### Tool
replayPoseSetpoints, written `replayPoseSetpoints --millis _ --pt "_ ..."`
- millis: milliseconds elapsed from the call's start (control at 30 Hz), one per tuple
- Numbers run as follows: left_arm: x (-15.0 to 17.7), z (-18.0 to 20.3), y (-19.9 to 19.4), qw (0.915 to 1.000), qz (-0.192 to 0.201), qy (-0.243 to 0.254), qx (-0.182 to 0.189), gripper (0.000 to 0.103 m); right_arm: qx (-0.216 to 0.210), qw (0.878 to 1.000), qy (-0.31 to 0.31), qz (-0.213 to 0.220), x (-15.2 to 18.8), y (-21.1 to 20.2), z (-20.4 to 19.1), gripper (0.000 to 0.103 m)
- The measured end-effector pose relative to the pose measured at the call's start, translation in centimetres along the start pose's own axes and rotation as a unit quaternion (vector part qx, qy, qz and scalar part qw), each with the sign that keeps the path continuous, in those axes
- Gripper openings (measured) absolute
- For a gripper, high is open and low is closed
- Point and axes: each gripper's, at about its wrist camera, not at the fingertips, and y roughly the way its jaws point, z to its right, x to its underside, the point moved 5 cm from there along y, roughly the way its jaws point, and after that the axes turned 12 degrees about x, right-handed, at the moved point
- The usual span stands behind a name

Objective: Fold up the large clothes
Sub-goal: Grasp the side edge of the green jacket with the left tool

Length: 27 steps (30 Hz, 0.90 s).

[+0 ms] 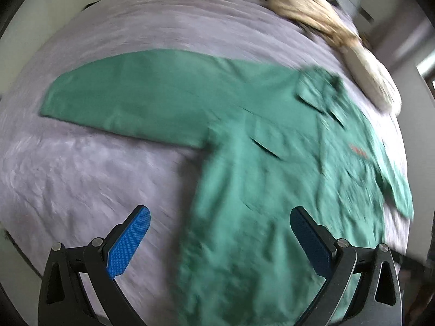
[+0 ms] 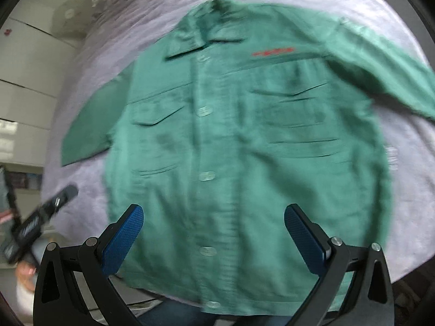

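A green button-up work shirt (image 2: 231, 135) lies flat, front up, on a grey bed cover (image 2: 114, 27), collar away from me, sleeves spread to both sides. It has chest pockets and a small red logo (image 2: 273, 52). In the left wrist view the shirt (image 1: 272, 176) shows with one long sleeve (image 1: 130, 97) stretched out to the left. My left gripper (image 1: 220, 214) is open and empty, above the shirt's left side edge. My right gripper (image 2: 213, 212) is open and empty, above the shirt's lower front. The left gripper also shows in the right wrist view (image 2: 40, 217) at the left.
A beige crumpled garment (image 1: 326, 32) lies at the far side of the bed cover (image 1: 81, 176), beyond the shirt's collar. White cupboards (image 2: 24, 81) stand to the left of the bed. The near bed edge runs just under the shirt's hem.
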Motion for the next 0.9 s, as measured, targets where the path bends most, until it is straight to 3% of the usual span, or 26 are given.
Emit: replayPoseSetpoints --millis 167,367,533,600,733,800,833,867,900 --pt "-4.2 -8.5 1.5 0.9971 0.045 -0.061 -0.003 0.103 -0.037 0.999 -0.018 -0.027 0.2 3.0 -5.0 0.103" --pt "-7.5 -16.8 6.4 0.989 0.057 -0.131 0.038 0.103 -0.05 0.996 -0.049 -0.047 0.6 7.0 -8.7 0.103" --pt "-9.0 -19.6 9.7 0.9827 0.062 -0.163 0.062 0.103 -0.067 0.994 -0.065 -0.057 0.1 8.9 -10.4 0.103" --pt "-10.4 -20.3 9.4 0.98 0.085 -0.166 0.069 0.103 -0.074 0.993 -0.069 -0.055 -0.2 9.2 -11.0 0.103" --pt "-13.2 -23.5 6.2 0.9679 0.173 -0.179 0.034 0.103 -0.089 0.991 -0.085 -0.054 -0.7 9.1 -11.8 0.103" --pt "-13.8 -25.3 5.8 0.9641 0.187 -0.189 0.011 0.102 -0.096 0.989 -0.09 -0.059 -0.7 9.1 -11.8 0.103" --pt "-13.9 -26.4 5.9 0.9622 0.188 -0.197 -0.003 0.084 -0.095 0.99 -0.088 -0.059 -0.6 9.3 -11.6 0.103" --pt "-13.9 -27.1 6.0 0.9618 0.181 -0.206 -0.011 0.055 -0.095 0.99 -0.087 -0.062 -0.5 9.3 -11.2 0.103" --pt "-13.7 -27.6 6.2 0.9615 0.173 -0.213 -0.012 0.041 -0.095 0.99 -0.084 -0.062 -0.4 9.5 -11.1 0.103"
